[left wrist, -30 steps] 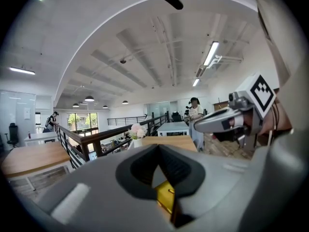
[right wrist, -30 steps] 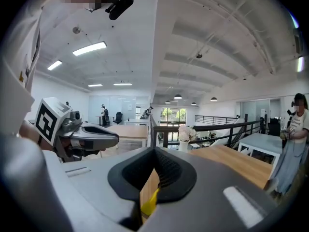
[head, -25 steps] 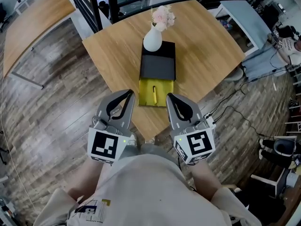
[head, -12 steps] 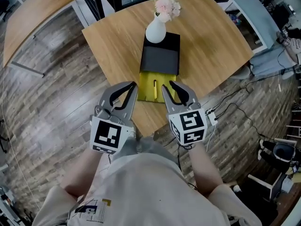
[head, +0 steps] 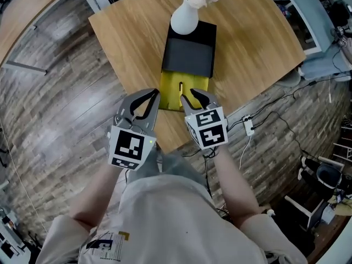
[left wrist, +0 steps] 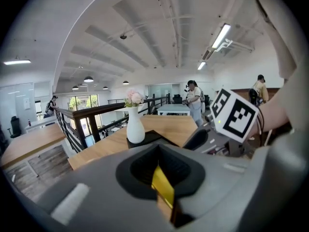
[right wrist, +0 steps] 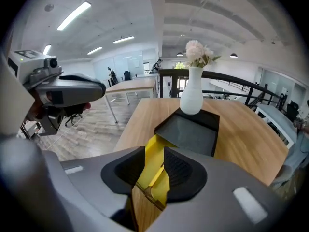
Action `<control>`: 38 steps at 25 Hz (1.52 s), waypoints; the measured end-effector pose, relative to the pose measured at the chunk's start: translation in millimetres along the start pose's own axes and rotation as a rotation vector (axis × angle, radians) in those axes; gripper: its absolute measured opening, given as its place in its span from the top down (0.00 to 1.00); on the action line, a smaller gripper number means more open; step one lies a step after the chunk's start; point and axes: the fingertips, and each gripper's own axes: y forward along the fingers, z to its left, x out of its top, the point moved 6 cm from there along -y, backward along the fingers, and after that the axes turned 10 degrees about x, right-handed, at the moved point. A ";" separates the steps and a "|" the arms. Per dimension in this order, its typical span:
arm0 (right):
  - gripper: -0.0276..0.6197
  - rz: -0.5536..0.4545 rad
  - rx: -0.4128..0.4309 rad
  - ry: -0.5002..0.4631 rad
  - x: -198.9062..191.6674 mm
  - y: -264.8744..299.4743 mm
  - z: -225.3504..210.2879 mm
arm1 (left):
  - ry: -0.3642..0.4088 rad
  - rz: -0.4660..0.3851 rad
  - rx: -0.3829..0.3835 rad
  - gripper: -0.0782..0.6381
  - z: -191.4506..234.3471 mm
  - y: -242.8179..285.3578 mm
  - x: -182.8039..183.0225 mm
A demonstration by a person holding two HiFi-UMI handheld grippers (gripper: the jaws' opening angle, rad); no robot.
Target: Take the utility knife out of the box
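Observation:
A black box point(head: 190, 51) lies on the wooden table point(head: 126, 43), its yellow drawer point(head: 169, 89) pulled out toward me. The slim yellow utility knife point(head: 180, 90) lies lengthwise in the drawer. My right gripper point(head: 193, 99) hovers just above the drawer's near end, pointing steeply down. Its jaws are opening with nothing between them; in the right gripper view the knife point(right wrist: 157, 175) shows through the gap. My left gripper point(head: 147, 99) hangs beside the drawer's left edge, its jaws a narrow slit apart and empty.
A white vase point(head: 184, 18) with pink flowers stands on the far end of the box. The table's near corner lies right under the grippers. A power strip point(head: 248, 126) and cables lie on the plank floor at the right. People stand far off.
Both grippers have dropped and moved forward to the drawer's near end. The right one has tipped downward and its jaws have parted. Box, drawer and knife have stayed put.

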 end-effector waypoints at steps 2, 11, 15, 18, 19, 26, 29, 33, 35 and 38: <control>0.76 0.053 0.015 -0.011 -6.0 15.4 -5.3 | 0.009 0.018 -0.005 0.89 -0.8 13.3 -6.6; 0.76 0.255 0.071 0.027 -41.8 74.1 -16.7 | 0.123 0.068 -0.013 0.89 -15.7 45.0 -38.0; 0.77 0.337 0.068 0.036 -59.8 92.1 -23.4 | 0.055 0.112 -0.050 0.89 -22.4 56.4 -58.0; 0.77 0.387 0.075 0.048 -70.4 105.3 -26.0 | 0.044 0.146 -0.052 0.89 -21.0 63.2 -73.4; 0.77 0.398 0.074 0.050 -73.0 109.1 -27.6 | 0.045 0.153 -0.052 0.89 -20.3 65.1 -77.1; 0.79 0.438 0.063 0.072 -77.8 124.2 -36.5 | 0.028 0.186 -0.060 0.89 -14.1 64.8 -94.5; 0.78 0.448 0.070 0.058 -78.6 126.4 -37.1 | 0.014 0.195 -0.057 0.89 -14.3 62.7 -99.9; 0.91 0.448 0.031 0.004 -79.5 126.4 -40.2 | 0.007 0.207 -0.059 0.89 -15.1 58.2 -104.9; 0.91 0.444 0.028 -0.010 -79.6 127.4 -38.8 | 0.004 0.208 -0.063 0.89 -15.1 55.1 -105.8; 0.91 0.423 0.031 0.026 -78.7 123.8 -33.8 | 0.002 0.204 -0.064 0.89 -15.3 48.2 -104.1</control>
